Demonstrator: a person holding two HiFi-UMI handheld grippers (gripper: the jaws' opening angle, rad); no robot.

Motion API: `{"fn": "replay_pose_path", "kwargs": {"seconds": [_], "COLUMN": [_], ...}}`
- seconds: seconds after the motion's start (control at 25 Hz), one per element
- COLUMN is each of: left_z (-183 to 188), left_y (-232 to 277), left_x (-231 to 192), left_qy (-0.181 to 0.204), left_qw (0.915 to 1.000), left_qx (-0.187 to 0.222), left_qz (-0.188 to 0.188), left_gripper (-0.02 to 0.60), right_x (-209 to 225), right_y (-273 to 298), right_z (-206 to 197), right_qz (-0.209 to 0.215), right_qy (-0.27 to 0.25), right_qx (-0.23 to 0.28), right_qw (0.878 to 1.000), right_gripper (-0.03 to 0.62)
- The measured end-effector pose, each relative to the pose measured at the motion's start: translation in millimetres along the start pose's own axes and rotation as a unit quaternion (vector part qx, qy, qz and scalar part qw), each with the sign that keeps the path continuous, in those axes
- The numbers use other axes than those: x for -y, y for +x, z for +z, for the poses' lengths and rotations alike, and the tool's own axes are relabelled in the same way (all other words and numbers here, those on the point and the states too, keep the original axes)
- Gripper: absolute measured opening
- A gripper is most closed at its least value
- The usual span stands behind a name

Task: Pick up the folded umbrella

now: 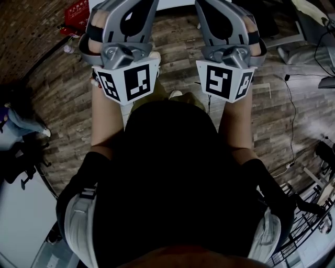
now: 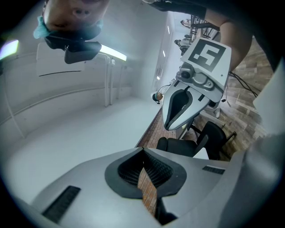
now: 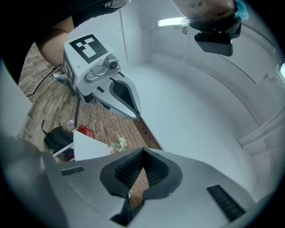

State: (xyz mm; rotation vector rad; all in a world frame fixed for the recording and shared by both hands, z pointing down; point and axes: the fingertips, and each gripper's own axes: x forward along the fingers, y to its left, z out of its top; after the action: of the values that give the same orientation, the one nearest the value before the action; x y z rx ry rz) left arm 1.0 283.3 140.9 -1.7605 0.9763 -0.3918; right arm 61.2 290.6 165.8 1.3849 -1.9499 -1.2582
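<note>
No folded umbrella shows in any view. In the head view my left gripper [image 1: 131, 8] and right gripper [image 1: 220, 10] are held side by side in front of the person's black-clad body, pointing away over the wooden floor. In the left gripper view the left gripper [image 2: 143, 149] has its jaw tips together with nothing between them, and the right gripper [image 2: 180, 107] hangs beside it. The right gripper view gives the same picture: the right gripper [image 3: 142, 149] is shut and empty, with the left gripper [image 3: 122, 95] alongside.
A white wall [image 2: 67, 129] fills most of both gripper views. A wooden plank floor [image 1: 68, 94] lies below. A black office chair [image 2: 191, 142], a white table [image 3: 89, 144], a red box [image 1: 76, 13], floor cables [image 1: 293, 120] and a bystander [image 1: 15, 123] stand around.
</note>
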Motion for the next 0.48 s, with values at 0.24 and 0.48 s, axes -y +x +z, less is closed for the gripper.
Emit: {"fn": "replay_pose_path", "kwargs": {"seconds": [0.24, 0.48], "left_z": [-26, -54], "left_y": [22, 57], "left_x": [-3, -13], "left_qy": [-0.003, -0.009], "left_qw": [1.0, 0.9998], "left_qx": [0.007, 0.015], "left_qz": [0.0, 0.004], "left_gripper": [0.012, 0.012], "right_x": [-1, 6], "right_y": [31, 69], "right_z": [-14, -31], "right_qz": [-0.006, -0.012], "right_qy": [-0.005, -0.01], "right_qx": [-0.007, -0.017], "right_qw": [1.0, 1.0], "right_gripper": [0.028, 0.028]}}
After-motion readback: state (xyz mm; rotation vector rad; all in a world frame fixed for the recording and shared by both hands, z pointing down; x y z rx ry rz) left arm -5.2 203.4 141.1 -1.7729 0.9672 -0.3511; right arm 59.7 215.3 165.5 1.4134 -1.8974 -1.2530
